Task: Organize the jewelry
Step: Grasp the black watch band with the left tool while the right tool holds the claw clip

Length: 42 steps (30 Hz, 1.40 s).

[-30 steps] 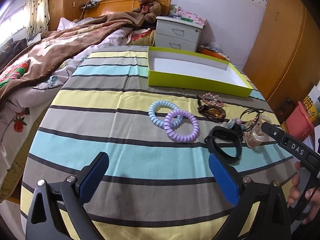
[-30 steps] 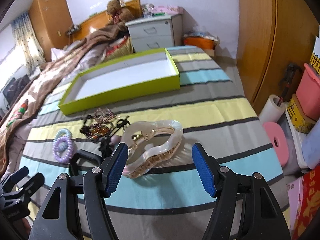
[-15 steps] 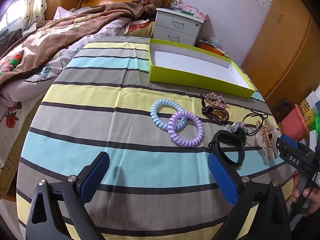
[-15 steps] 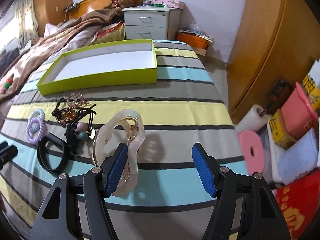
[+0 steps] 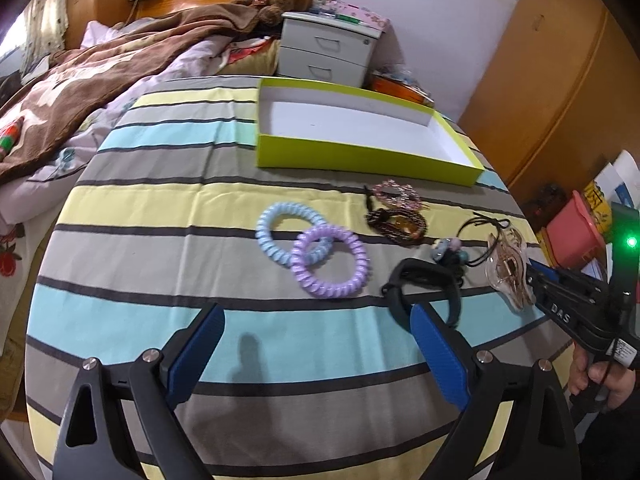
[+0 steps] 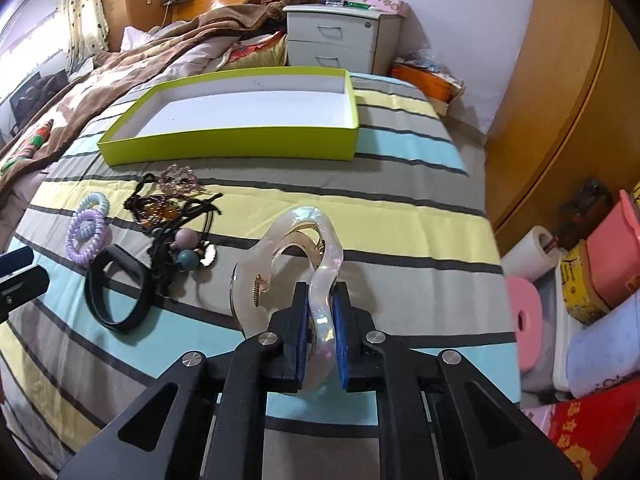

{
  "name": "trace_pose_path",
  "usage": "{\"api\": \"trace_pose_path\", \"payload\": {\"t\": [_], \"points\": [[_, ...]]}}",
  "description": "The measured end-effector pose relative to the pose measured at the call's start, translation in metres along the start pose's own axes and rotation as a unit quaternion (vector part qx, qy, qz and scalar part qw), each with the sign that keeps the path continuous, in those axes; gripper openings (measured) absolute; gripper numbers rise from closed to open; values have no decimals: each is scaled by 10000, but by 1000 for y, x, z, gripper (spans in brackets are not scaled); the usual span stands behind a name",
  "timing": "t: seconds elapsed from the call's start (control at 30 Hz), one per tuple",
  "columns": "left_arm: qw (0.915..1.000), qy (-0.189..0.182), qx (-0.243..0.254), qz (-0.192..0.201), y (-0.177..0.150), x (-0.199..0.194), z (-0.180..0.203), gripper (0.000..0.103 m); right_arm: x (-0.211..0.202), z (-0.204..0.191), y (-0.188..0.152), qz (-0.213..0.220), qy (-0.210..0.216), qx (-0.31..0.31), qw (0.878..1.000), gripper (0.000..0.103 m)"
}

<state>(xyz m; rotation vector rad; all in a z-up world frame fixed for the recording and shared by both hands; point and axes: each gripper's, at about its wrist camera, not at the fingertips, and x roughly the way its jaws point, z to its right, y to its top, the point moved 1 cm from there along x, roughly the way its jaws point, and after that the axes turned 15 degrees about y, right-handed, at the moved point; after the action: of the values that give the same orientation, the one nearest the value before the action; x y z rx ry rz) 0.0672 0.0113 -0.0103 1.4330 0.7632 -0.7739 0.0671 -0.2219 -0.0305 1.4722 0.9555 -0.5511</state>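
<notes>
Nothing sits in the lime-green cardboard tray (image 6: 228, 142) at the far side yet, but the right gripper (image 6: 320, 344) has just closed on the translucent pearly hair claw (image 6: 288, 264) near the bedspread's right, while the left gripper (image 5: 316, 356) hangs wide open and empty near the spiral hair ties (image 5: 316, 256).

Right hand-held gripper (image 6: 320, 312) just clamped, left hand-held gripper (image 5: 320, 356) wide
</notes>
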Motion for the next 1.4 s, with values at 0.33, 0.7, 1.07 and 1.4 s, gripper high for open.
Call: {"api": "trace_pose_path", "payload": {"t": [0.33, 0.7, 1.07, 1.4], "points": [[9995, -73, 274, -135, 3, 3, 34, 91, -7, 13, -6, 149, -8, 135, 9998, 12], [9953, 232, 931, 138, 17, 6, 68, 82, -13, 21, -11, 228, 161, 230, 9993, 12], [9822, 42, 1871, 172, 17, 22, 94, 82, -13, 25, -13, 237, 197, 300, 9991, 12], [9813, -261, 1907, 50, 5, 13, 99, 72, -13, 26, -12, 234, 182, 321, 9990, 12]]}}
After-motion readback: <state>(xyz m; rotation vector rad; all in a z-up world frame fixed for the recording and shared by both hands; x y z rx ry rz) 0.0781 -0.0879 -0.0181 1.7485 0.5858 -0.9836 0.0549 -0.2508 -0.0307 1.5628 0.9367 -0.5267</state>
